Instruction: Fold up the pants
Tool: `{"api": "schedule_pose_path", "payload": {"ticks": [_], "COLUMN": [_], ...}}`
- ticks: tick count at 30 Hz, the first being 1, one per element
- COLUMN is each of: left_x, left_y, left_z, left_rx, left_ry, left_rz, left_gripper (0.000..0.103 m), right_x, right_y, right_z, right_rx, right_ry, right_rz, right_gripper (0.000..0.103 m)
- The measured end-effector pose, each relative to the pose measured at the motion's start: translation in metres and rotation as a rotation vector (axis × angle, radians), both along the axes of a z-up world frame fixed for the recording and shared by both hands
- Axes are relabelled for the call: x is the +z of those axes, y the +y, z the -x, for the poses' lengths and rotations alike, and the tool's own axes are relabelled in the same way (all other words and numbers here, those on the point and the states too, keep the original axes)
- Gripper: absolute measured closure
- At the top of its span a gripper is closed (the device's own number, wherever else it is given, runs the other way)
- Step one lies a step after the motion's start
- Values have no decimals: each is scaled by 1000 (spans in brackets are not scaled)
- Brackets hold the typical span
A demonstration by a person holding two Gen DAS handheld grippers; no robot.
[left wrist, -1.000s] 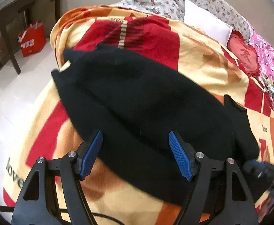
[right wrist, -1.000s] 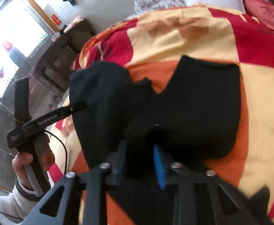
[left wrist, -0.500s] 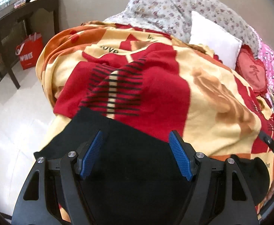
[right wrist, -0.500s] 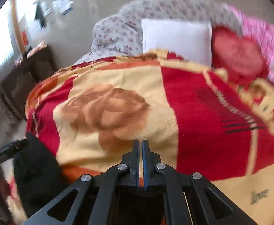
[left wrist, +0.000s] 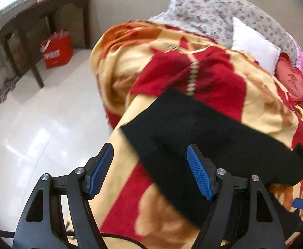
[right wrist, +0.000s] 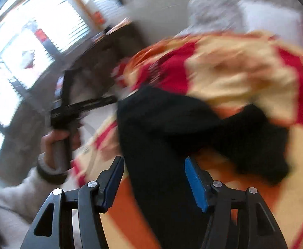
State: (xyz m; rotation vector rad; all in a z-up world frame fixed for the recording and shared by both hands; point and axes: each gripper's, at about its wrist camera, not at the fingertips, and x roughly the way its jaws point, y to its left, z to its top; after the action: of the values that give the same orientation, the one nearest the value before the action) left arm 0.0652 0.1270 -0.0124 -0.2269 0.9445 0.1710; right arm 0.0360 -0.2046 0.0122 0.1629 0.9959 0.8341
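Observation:
Black pants (left wrist: 203, 128) lie on a red, yellow and orange blanket (left wrist: 261, 101) on the bed. My left gripper (left wrist: 151, 166) is open and empty, held above the pants' near edge. In the blurred right wrist view the pants (right wrist: 163, 128) lie folded over, with a second black lobe to the right. My right gripper (right wrist: 153, 178) is open and empty just above them. The left gripper (right wrist: 85, 108) and the hand holding it show at the left of that view.
A white pillow (left wrist: 253, 43), a floral quilt (left wrist: 213, 12) and a red heart cushion (left wrist: 290, 81) lie at the bed's head. A dark table (left wrist: 37, 14) and a red bag (left wrist: 57, 49) stand on the white floor (left wrist: 37, 128) left of the bed.
My right gripper was shut on the pants a second ago, then shut and empty; it now stands open above them. The left gripper stayed open and swung back over the bed's left edge.

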Motion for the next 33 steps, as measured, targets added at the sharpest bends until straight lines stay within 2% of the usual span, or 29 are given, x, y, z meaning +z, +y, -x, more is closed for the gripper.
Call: {"api": "schedule_pose_path", "payload": {"ticks": [3,5,9,10,12,14,18,20,22,23,24,27,30,33], "left_x": [-13,-20,-28,-31,-32,-32,-36,-35,-35,-34,-33,-27,-17,-10], "left_y": [11,14,13,11,10,9,3,-5,-10,-10,-11,-7,-12,-17], "left_z": [7,9,6,3,-1,-7,-28,-35,-37,-37,-36,-26,-12,2], "left_rx": [20,22,12,12,17,19,9,-16,-15,-12,-19,-18,-31,-40], "left_ry": [30,45,59,63,49,41,50,29,20,12,1,-18,-51,-70], "left_rz": [45,64,106,121,127,127,182,165,130,114,109,154,118,126], "left_gripper": [30,30,30,30,30,30,29,30,48,69,81,90,92,93], "right_x": [-21,-34,-16,-13,-11,-11,-3,2,6,7,7,10,12,7], "right_y": [33,45,31,25,18,14,8,-2,-11,-19,-30,-65,-116,-166], "right_z": [-19,-52,-122,-141,-169,-180,-158,-128,-98,-84,-63,-20,24,63], "right_rx": [42,20,-174,-247,-359,-368,-331,-284,-252,-250,-257,-305,-426,-569], "right_ry": [15,25,-61,-88,-123,-103,-104,-77,-77,-85,-91,-89,-84,-59], "right_rz": [92,123,32,38,111,99,93,78,115,140,168,183,176,246], "right_gripper": [44,44,44,44,44,44,44,44,44,44,44,44,44,44]}}
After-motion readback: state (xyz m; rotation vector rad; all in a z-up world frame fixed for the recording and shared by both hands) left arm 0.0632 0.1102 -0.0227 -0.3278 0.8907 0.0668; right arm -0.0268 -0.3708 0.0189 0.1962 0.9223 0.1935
